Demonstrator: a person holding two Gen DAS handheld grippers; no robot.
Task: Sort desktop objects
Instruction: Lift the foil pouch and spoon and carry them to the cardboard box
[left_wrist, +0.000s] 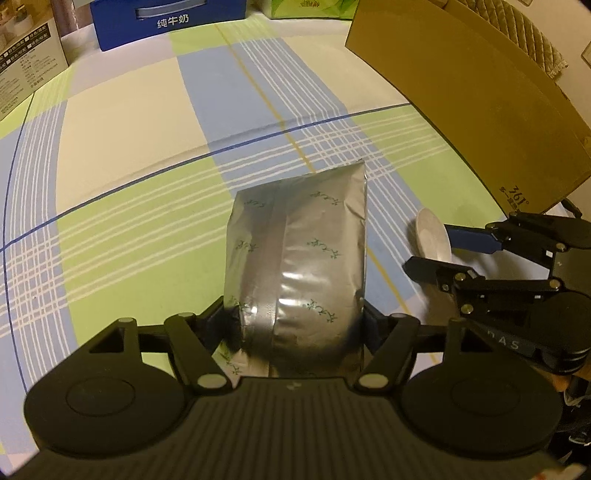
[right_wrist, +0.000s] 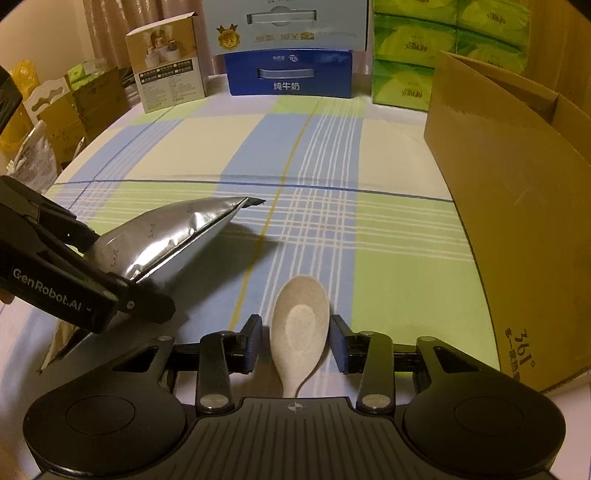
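Left wrist view: left tool clamped on a silver foil pouch, held above the checked desk, pouch reaching toward 12 o'clock. At 3 o'clock, right tool around a pale spoon. Cardboard box at 2 o'clock.

Right wrist view: right tool parted slightly, spoon standing between the pads, contact unclear. Pouch at 9 o'clock, tilted off the desk in the left tool. Blue milk carton at 12 o'clock.
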